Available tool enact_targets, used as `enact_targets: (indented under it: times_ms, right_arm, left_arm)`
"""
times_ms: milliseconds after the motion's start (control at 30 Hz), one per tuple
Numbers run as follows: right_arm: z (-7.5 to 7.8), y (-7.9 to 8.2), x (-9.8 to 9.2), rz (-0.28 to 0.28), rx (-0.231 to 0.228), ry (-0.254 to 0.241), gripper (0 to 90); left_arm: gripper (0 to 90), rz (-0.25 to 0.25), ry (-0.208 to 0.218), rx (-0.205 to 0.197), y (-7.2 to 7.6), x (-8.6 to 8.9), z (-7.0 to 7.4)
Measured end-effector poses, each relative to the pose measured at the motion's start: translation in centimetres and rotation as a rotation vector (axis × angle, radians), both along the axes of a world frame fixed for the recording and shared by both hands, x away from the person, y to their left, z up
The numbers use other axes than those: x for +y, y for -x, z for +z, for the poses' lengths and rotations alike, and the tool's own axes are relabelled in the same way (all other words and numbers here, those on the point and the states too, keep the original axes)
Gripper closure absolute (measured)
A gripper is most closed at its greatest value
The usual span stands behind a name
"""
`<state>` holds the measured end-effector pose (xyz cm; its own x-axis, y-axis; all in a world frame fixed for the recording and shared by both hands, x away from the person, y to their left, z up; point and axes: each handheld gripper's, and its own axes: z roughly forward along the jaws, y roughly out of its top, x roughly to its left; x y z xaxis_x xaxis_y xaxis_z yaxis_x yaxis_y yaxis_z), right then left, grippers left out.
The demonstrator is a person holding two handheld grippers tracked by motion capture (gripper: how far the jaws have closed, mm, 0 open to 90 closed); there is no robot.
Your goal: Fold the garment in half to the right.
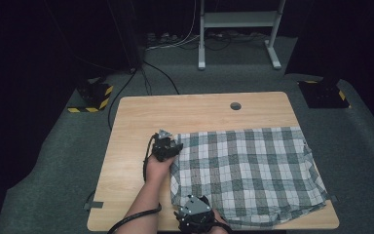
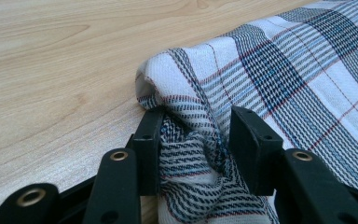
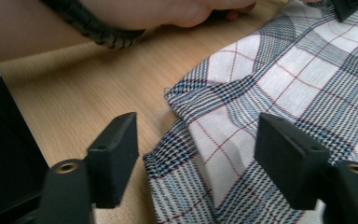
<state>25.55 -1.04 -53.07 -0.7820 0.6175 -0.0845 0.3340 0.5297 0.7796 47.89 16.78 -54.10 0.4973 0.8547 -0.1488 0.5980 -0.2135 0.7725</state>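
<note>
A checked cloth (image 1: 246,173) in white, grey and blue lies spread over the right half of the wooden table (image 1: 141,117). My left gripper (image 1: 168,146) is at the cloth's far left corner and is shut on a bunched fold of that cloth (image 2: 196,149), which fills the gap between both pads. My right gripper (image 1: 193,210) sits at the near left corner by the table's front edge. In the right gripper view its jaws stand apart over the cloth's hemmed edge (image 3: 205,140), and the pads do not press on it.
A round cable hole (image 1: 235,106) sits near the table's far edge. The person's left forearm (image 1: 148,195) crosses the bare wood at the front left. Beyond the table are a desk frame (image 1: 238,34) and two black blocks with striped tape (image 1: 95,95).
</note>
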Motion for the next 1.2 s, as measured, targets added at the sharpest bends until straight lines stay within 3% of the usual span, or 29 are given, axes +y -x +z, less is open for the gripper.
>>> enact_targets:
  times_ms: [300, 400, 567, 767, 867, 1033, 1100, 1200]
  right_arm:
    - [-1.1, 0.1, 0.6, 0.008, 0.003, 0.047, 38.2]
    - [-1.1, -0.1, 0.4, 0.004, 0.001, 0.046, 47.3]
    - [-1.1, -0.2, 0.1, 0.004, -0.034, 0.071, 61.7]
    - [-1.3, 0.1, 0.3, 0.023, -0.109, 0.123, 72.6]
    - [-1.3, -0.1, 0.1, 0.012, -0.088, 0.100, 75.8]
    - [-1.4, -0.3, 0.0, 0.015, -0.096, 0.103, 78.6]
    - [-1.5, -0.1, -0.1, 0.031, -0.127, 0.112, 79.3]
    - [-1.4, -0.1, -0.3, 0.024, -0.118, 0.091, 80.0]
  left_arm:
    - [57.1, 0.001, 0.004, 0.002, 0.0, 0.0, 0.0]
    - [57.1, 0.001, -0.002, -0.001, 0.0, 0.0, 0.0]
    - [57.1, 0.001, -0.004, -0.002, 0.0, -0.1, 0.0]
    - [57.0, 0.000, -0.008, -0.003, 0.0, -0.1, 0.0]
    - [57.1, 0.001, -0.002, -0.001, 0.0, 0.0, 0.0]
    - [57.1, 0.004, -0.003, -0.002, 0.0, -0.1, 0.0]
    - [57.1, 0.006, -0.020, -0.008, 0.1, -0.2, 0.0]
    - [57.2, 0.004, -0.041, -0.015, 0.2, -0.4, 0.1]
